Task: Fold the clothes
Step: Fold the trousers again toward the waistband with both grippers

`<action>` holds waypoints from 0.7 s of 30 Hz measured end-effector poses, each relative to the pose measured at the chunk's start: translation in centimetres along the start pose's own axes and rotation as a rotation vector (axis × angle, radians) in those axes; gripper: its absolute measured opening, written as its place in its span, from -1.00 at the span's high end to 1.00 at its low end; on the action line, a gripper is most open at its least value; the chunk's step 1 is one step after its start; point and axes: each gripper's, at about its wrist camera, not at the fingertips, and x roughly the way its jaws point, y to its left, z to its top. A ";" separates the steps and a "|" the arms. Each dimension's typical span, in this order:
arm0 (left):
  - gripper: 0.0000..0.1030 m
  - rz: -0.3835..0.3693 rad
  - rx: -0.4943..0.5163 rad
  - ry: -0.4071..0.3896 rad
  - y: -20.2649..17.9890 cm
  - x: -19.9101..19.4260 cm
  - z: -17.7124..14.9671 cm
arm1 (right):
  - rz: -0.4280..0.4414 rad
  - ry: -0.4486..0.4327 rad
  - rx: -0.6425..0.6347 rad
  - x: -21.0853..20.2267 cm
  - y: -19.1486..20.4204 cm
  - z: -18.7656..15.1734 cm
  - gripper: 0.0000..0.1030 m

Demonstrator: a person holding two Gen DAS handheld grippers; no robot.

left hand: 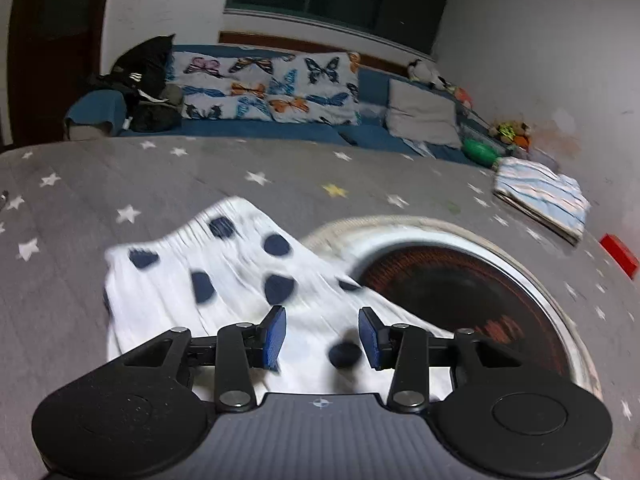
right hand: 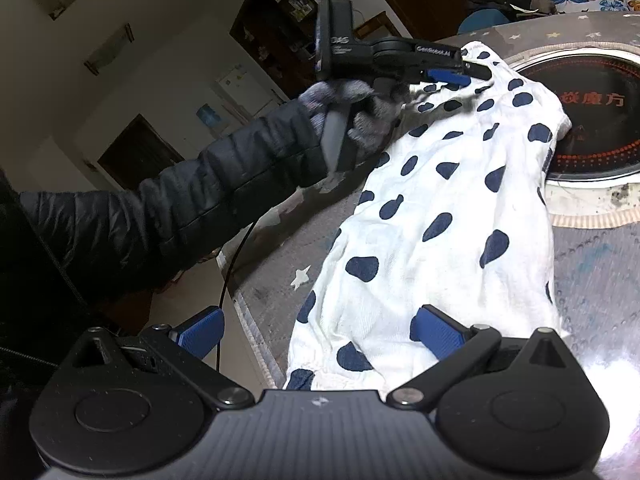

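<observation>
Left wrist view. I log the left claw (left hand: 322,338) with its blue pads moderately parted and nothing between them, hovering over the near part of a white garment with navy spots (left hand: 224,276). The garment lies spread on the desk (left hand: 160,176), which wears a grey cover printed with stars; its right edge overlaps a round inset burner (left hand: 472,296) with a pale rim. Far right on the desk: a folded pale-blue cloth (left hand: 540,200) and a small red object (left hand: 619,254). Beyond the desk: a blue sofa (left hand: 280,132) carrying a butterfly-print blanket (left hand: 272,88), a grey cushion (left hand: 422,114) and a dark pile of bags (left hand: 140,84).

Right wrist view. I log the right claw (right hand: 320,334) spread wide, empty, at the near end of the garment (right hand: 440,208), its right pad just over the cloth and its left pad beyond the desk (right hand: 592,264) edge. The left claw (right hand: 452,74), held by a gloved hand (right hand: 352,112), sits at the garment's far end beside the burner (right hand: 580,120); from here I cannot tell whether it touches the cloth.
</observation>
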 end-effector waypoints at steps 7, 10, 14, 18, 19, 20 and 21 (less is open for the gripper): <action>0.02 0.117 -0.020 -0.024 1.9 2.2 2.3 | 0.008 0.003 0.001 0.1 -0.1 -0.1 -1.00; 0.02 0.147 -0.009 -0.033 2.1 3.1 3.0 | 0.014 0.001 0.003 0.0 -0.2 -0.1 -1.00; 0.03 0.164 -0.015 -0.044 2.1 3.9 3.7 | 0.016 0.001 0.007 0.0 -0.2 -0.2 -1.00; -0.12 0.132 -0.054 -0.061 2.1 3.0 3.8 | 0.014 0.003 0.007 0.1 -0.2 -0.2 -1.00; -0.15 0.135 -0.049 -0.074 2.0 2.5 3.7 | 0.012 0.004 0.006 0.1 -0.2 -0.1 -1.00; -0.18 0.146 -0.043 -0.080 2.1 2.2 3.5 | 0.009 0.005 0.004 0.2 -0.1 -0.1 -1.00; -0.19 0.157 -0.038 -0.085 2.1 1.9 3.4 | 0.007 0.005 0.002 0.2 -0.1 -0.1 -1.00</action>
